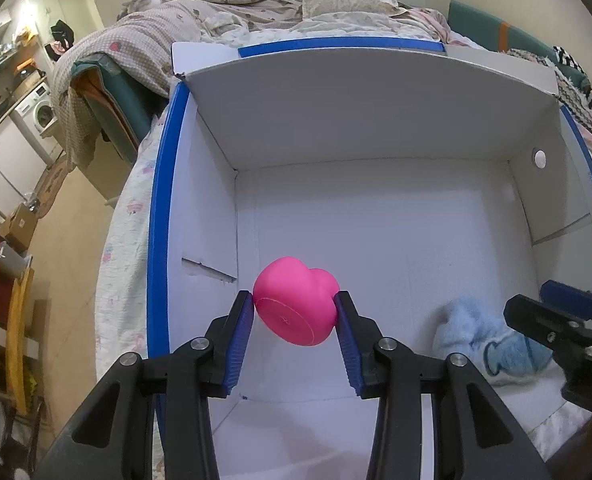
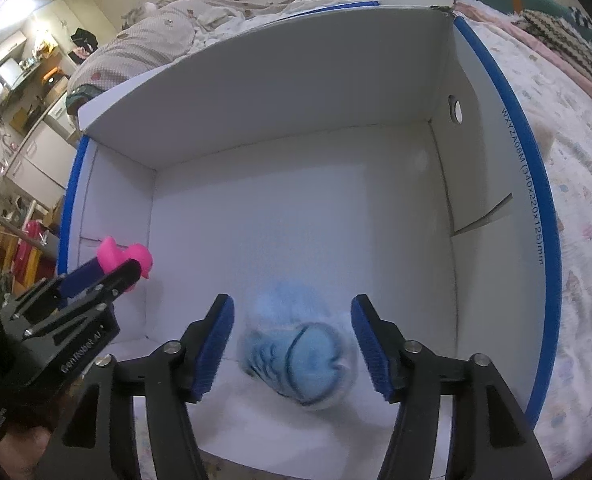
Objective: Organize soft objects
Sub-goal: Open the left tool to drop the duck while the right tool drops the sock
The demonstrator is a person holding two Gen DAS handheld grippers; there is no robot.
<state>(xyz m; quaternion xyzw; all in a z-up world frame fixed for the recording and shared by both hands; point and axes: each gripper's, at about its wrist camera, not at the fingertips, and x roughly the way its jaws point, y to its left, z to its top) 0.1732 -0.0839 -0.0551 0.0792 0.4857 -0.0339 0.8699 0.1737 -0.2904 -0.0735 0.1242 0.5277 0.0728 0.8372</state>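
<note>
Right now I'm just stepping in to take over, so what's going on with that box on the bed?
A person is sorting soft toys into a white cardboard box with blue edges, using two hand-held claws. The left claw is shut on a pink rubber duck, held above the box floor. The right claw is open, and the blue plush toy lies between its fingers on the box floor, blurred in that view. No pad presses on it.
</note>
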